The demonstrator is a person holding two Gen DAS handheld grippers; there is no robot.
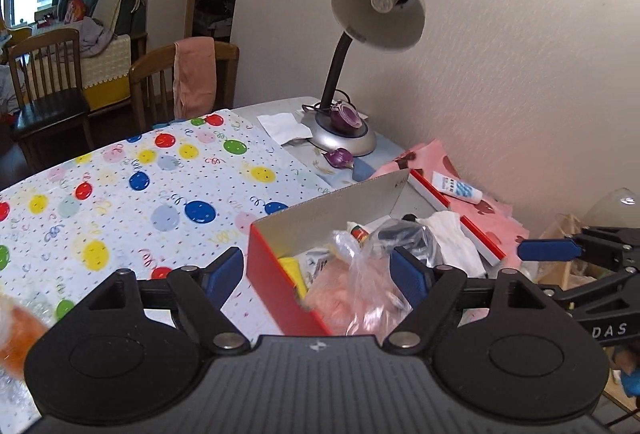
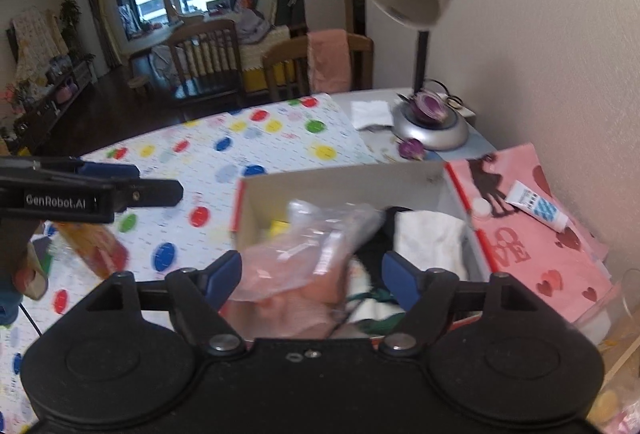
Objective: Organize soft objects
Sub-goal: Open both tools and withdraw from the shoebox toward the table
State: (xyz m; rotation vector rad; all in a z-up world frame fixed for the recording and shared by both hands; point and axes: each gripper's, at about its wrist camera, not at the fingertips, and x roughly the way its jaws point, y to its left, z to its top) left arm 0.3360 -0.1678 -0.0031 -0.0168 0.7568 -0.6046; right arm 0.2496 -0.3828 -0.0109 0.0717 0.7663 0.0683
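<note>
I've got both claws hanging over the red box [image 1: 276,274], and that box is my landmark. Left gripper [image 1: 318,274] stands with its blue pads wide apart, nothing pinched; the box's near corner and the crinkled clear plastic bag [image 1: 356,274] with something pink inside show in the gap, below the pads. Right gripper [image 2: 312,278] is spread just as wide, empty too, with that same plastic bag [image 2: 320,246] showing in its gap, lying loose in the box [image 2: 240,205].

Inside the box, beside the bag, I see something yellow [image 1: 294,270] against the red wall, a small tube with a red label [image 1: 359,232], a dark bundle, and a white cloth [image 1: 452,238] toward the wall side. From the right wrist camera, the same white cloth [image 2: 430,238] sits in the box's right half.

Left of the box, an orange thing [image 2: 94,246] lies on the balloon-print tablecloth [image 1: 140,185], blurred; I can't tell what it is. On the wall side of the box sits pink paper with hearts [image 2: 532,254], and a white-and-blue tube [image 2: 536,205] lies on it.

Beyond the box, a purple onion piece [image 1: 340,157] lies on the table just before the desk lamp's base [image 1: 344,137], another purple piece on the base itself. A white napkin [image 1: 285,127] sits beside the base. Farther back, a wooden chair [image 1: 184,77] carries a pink towel [image 1: 195,75].
</note>
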